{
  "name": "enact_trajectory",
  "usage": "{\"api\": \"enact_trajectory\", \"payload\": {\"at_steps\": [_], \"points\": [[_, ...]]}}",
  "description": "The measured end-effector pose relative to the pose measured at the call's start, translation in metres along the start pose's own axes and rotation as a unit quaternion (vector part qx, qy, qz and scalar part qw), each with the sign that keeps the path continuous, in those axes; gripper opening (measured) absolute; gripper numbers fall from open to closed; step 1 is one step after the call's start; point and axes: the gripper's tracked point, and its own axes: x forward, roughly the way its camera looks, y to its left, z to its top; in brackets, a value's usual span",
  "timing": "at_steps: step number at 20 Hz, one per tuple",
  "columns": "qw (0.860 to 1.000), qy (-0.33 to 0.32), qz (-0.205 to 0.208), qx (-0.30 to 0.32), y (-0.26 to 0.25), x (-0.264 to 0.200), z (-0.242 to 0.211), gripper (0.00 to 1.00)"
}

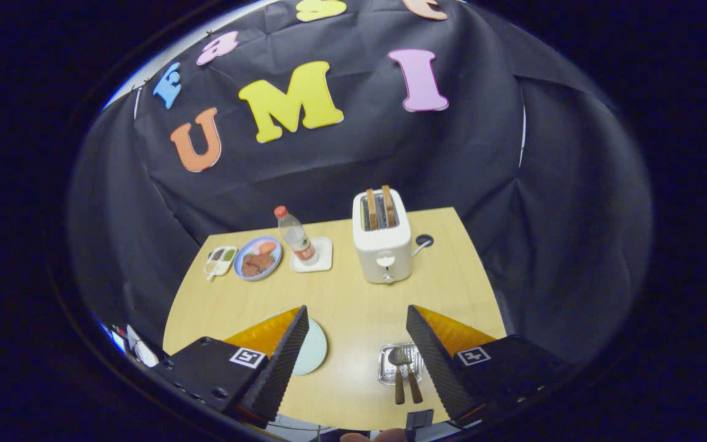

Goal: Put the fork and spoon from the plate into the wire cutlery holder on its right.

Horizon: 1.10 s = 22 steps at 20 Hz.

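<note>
My gripper (pixel 356 310) hangs open high above the wooden table (pixel 353 301), with nothing between its fingers. A pale green plate (pixel 312 351) lies below, mostly hidden behind the left finger, and the part that shows is bare. To its right, beside the right finger, stands the wire cutlery holder (pixel 388 367). The spoon (pixel 398 359) and the fork (pixel 414 387) rest in it, their brown handles sticking out towards me.
Beyond the fingers stands a white toaster (pixel 382 245) with two slices of toast in it. Left of it a bottle (pixel 297 236) stands on a white coaster (pixel 323 256). Further left are a blue plate of food (pixel 258 258) and a small tray (pixel 220 259).
</note>
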Motion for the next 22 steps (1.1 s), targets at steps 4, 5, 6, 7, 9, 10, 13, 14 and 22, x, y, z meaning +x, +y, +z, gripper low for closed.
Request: {"api": "enact_trajectory", "payload": {"at_steps": [4, 5, 6, 7, 9, 10, 13, 14, 22], "points": [[0.992, -0.123, -0.011, -0.027, 0.007, -0.047, 0.043, 0.97], [0.987, -0.153, -0.016, -0.035, 0.009, -0.059, 0.052, 0.97], [0.983, -0.178, -0.022, -0.044, 0.011, -0.070, 0.059, 0.96], [0.978, -0.202, -0.025, -0.050, 0.015, -0.080, 0.064, 0.97], [0.967, -0.250, -0.016, -0.056, 0.029, -0.103, 0.071, 0.97], [0.961, -0.271, -0.010, -0.056, 0.035, -0.111, 0.071, 0.97], [0.953, -0.296, -0.016, -0.061, 0.043, -0.119, 0.057, 0.96], [0.953, -0.298, -0.014, -0.056, 0.048, -0.120, 0.054, 0.96], [0.951, -0.304, -0.021, -0.043, 0.066, -0.114, 0.038, 0.96]]}}
